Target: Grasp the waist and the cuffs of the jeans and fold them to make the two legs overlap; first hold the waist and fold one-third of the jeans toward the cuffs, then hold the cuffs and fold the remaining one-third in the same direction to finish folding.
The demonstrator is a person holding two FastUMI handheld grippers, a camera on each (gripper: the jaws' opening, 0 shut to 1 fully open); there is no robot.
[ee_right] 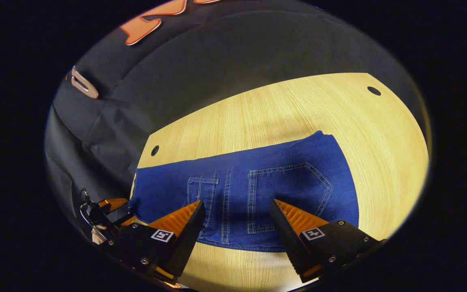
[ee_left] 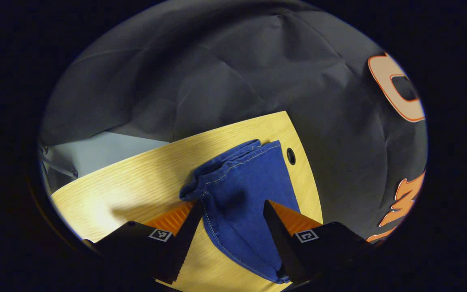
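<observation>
Blue jeans (ee_right: 258,186) lie flat on the light wooden table (ee_right: 282,109), one back pocket (ee_right: 290,190) facing up. My right gripper (ee_right: 237,202) hovers open over the waist part, a finger on either side of the pocket's seam. In the left gripper view the leg end (ee_left: 241,186) shows two cuffs (ee_left: 225,160) stacked, slightly rumpled. My left gripper (ee_left: 233,202) stands open above that leg, its fingers straddling the cloth without pressing it. In the right gripper view the left gripper (ee_right: 110,213) shows at the jeans' far left end, partly hidden behind my own finger.
The table (ee_left: 136,182) has round cable holes (ee_left: 290,156) (ee_right: 155,150) (ee_right: 373,91) near its rim. Black booth cloth (ee_left: 217,81) hangs close behind the table's edge. A pale grey panel (ee_left: 103,152) lies beyond the table's left side.
</observation>
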